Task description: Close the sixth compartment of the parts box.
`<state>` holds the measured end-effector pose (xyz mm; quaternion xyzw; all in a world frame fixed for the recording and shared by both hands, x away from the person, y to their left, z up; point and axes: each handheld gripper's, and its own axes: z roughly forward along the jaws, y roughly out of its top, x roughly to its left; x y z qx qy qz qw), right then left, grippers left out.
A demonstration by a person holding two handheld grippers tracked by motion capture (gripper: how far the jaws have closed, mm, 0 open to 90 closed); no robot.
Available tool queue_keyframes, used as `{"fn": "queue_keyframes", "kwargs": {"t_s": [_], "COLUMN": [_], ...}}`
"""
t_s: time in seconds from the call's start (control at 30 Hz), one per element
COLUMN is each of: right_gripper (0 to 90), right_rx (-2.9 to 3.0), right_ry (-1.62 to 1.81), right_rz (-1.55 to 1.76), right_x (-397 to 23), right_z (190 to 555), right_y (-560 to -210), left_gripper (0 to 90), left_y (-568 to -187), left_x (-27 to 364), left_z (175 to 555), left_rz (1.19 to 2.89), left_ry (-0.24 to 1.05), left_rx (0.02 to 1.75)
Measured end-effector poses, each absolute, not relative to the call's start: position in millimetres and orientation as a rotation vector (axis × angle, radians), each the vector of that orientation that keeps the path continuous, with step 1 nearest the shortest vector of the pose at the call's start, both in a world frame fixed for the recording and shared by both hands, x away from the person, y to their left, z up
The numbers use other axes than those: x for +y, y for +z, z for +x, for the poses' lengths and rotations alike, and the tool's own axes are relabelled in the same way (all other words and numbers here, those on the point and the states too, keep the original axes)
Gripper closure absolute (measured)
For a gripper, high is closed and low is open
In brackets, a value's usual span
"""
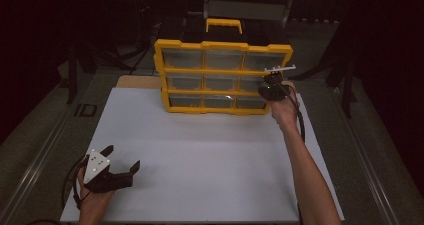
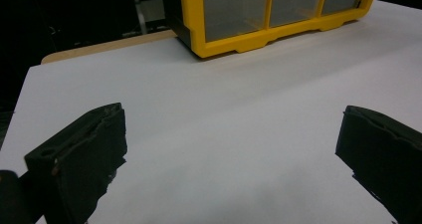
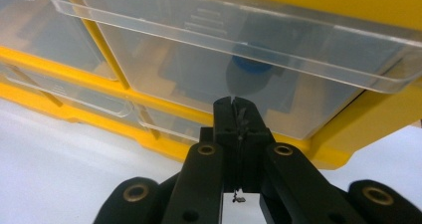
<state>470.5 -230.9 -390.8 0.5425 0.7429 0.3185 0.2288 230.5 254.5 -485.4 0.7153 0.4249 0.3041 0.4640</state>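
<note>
Right gripper fingers together at clear drawer front of yellow organizer; drawer not yet pulled. Left gripper fingers apart, idle over table.

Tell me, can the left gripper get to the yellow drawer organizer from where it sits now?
Probably yes. The left gripper rests open at the near edge of the white table, and only bare tabletop lies between it and the yellow organizer. The right gripper sits shut at the organizer's right-hand drawers, out of the way.

Drawer cabinet at the table's far edge, right tongs against its right column, left tongs near-left.
</note>
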Motion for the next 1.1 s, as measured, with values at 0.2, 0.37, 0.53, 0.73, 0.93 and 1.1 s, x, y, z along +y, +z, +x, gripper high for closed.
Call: {"fn": "queue_keyframes", "kwargs": {"t_s": [0.2, 0.37, 0.53, 0.73, 0.93, 1.1], "right_gripper": [88.7, 85.1, 80.7, 69.0, 55.9, 51.8], "right_rx": [2.054, 2.075, 2.102, 2.154, 2.201, 2.233], "right_ry": [0.882, 0.868, 0.863, 0.880, 0.861, 0.870], "right_rz": [1.477, 1.445, 1.413, 1.372, 1.303, 1.266], "right_x": [-231, -231, -232, -231, -226, -223], "right_z": [466, 461, 455, 446, 437, 429], "right_y": [-389, -386, -386, -386, -386, -387], "left_gripper": [0.1, 0.1, 0.1, 0.1, 0.1, 0.1], "left_y": [-485, -485, -485, -485, -485, -485], "left_x": [255, 254, 254, 254, 253, 253], "left_z": [231, 230, 230, 230, 230, 230], "left_rz": [1.757, 1.758, 1.758, 1.758, 1.757, 1.759], "left_ry": [0.747, 0.746, 0.747, 0.747, 0.748, 0.746], "left_rx": [1.044, 1.043, 1.043, 1.043, 1.042, 1.043]}}
